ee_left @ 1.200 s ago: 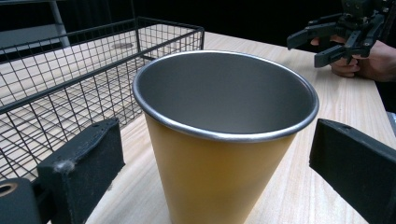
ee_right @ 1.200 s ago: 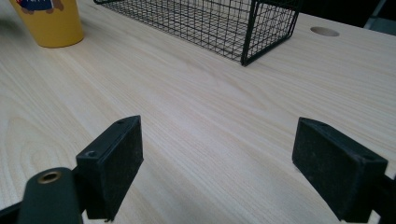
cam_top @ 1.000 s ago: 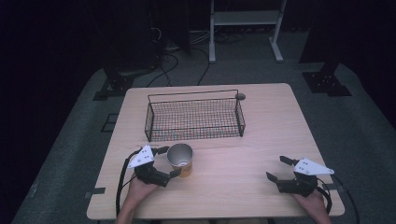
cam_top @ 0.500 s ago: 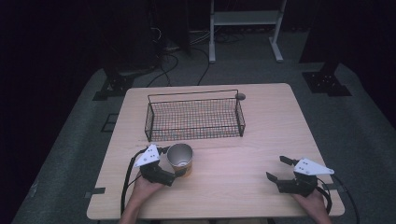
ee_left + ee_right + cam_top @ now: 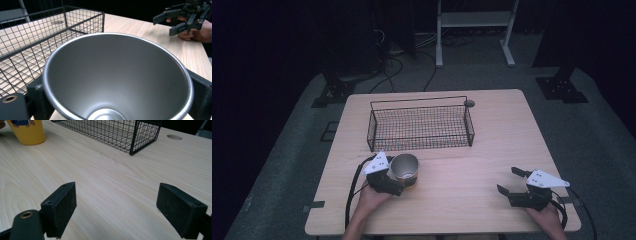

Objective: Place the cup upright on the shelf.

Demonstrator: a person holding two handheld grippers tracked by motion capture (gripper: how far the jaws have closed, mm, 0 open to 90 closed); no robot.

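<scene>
Now, left tool (image 5: 396, 181) clamped on metal cup (image 5: 404, 168) (near basket (image 5: 419, 126)), right tool (image 5: 512, 184) apart

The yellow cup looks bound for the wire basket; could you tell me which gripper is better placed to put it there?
Left: the left gripper has its jaws around the yellow cup, beside the wire basket. The right gripper rests open, far off.

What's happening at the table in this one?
A person works with a gripper in each hand. The left gripper has its fingers on either side of a yellow cup with a metal inside, at the table's near left, just in front of the empty wire basket. The cup's base seems to be on the wood, though that is hard to confirm. The right gripper rests open and idle at the near right, holding nothing.
</scene>
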